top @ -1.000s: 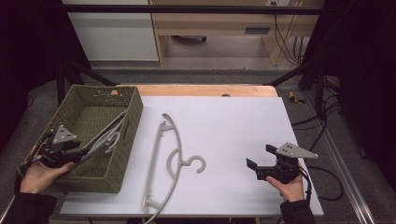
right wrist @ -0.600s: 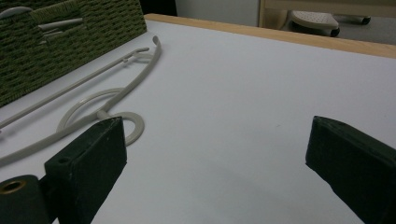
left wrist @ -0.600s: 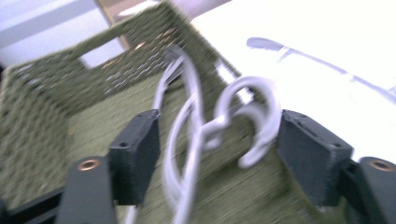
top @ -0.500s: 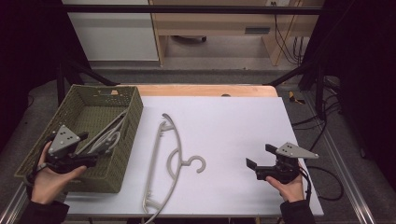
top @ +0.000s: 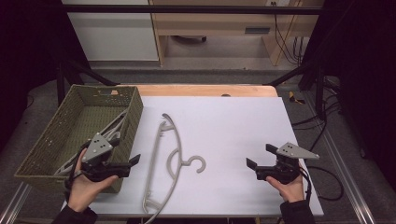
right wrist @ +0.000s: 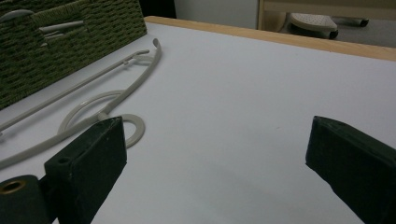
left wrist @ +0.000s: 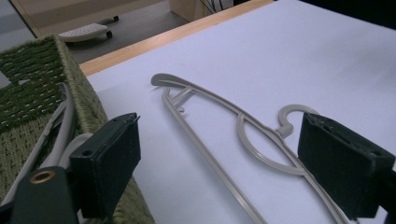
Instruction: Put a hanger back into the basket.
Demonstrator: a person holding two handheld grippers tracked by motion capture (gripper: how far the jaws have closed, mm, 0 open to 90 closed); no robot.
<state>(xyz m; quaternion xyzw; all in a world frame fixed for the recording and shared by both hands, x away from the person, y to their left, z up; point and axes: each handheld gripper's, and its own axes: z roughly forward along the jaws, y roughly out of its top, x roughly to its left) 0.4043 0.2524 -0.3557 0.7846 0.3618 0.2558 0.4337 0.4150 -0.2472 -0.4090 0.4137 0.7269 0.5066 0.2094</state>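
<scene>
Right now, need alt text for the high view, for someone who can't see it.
A beige plastic clothes hanger lies flat on a white table, between two hand-held claws with open, empty jaws: the left claw at the near corner of a green woven basket holding another beige hanger, the right claw low over the table's right side.

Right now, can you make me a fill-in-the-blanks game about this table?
1. The hanger on the table lies to the ___ of the basket.
2. Another hanger lies inside the ___.
3. The left gripper has its jaws ___.
4. The right gripper holds ___.

Missing words: right; basket; open; nothing
</scene>
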